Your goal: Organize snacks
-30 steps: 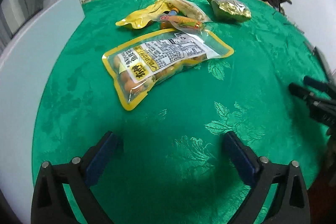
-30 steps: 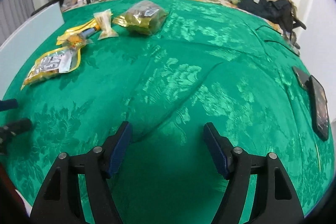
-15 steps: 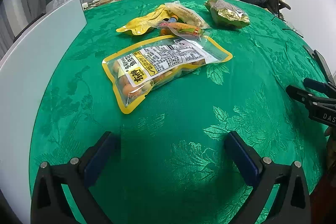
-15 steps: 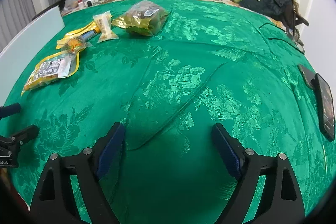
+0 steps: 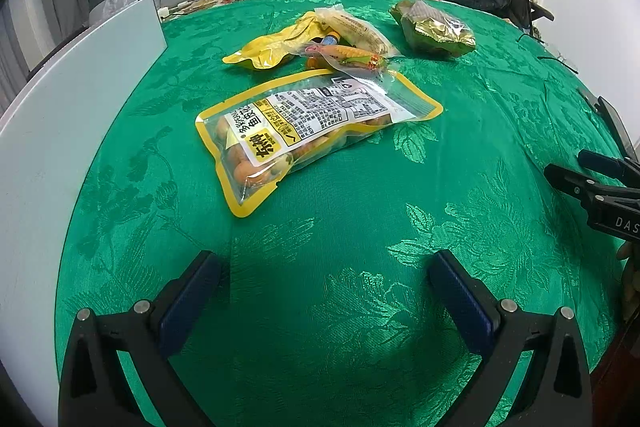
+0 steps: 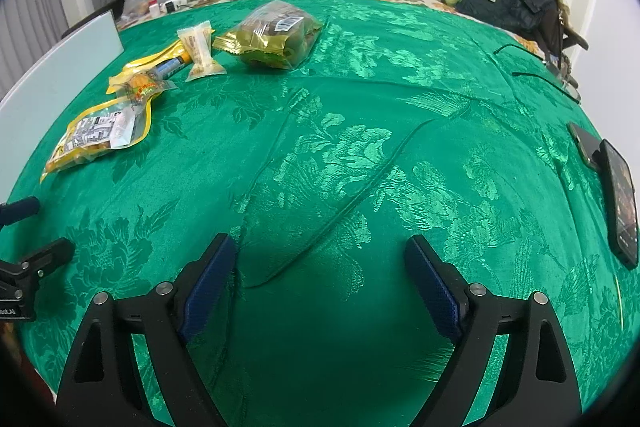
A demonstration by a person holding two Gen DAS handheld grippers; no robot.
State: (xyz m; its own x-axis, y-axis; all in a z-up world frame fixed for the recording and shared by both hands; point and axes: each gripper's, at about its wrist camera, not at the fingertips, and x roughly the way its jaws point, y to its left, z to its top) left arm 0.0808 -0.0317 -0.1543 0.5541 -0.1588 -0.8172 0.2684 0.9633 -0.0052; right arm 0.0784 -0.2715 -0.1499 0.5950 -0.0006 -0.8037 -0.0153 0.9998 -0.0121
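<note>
step: pre-grasp, nothing held yet | left tongs (image 5: 324, 287) & right tongs (image 6: 320, 275) both apart, empty; right's jaws just opened wider | snacks: yellow-edged pouch (image 5: 308, 131) + other packets clustered far side of green cloth (image 6: 360, 167) | next: we reach pouch w/ left

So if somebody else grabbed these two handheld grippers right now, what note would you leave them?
Left gripper: jaws open, empty, over bare green cloth.
Right gripper: jaws have just been opening, now wide, nothing between them.
Snacks, all loose on the cloth: big yellow-edged pouch nearest the left gripper; behind it a yellow bag, an orange snack pack and a pale wrapped bar in a heap; gold-green bag apart, to their right.
Done: nothing visibly sorted.
Left: pick up and arrange every snack.
</note>
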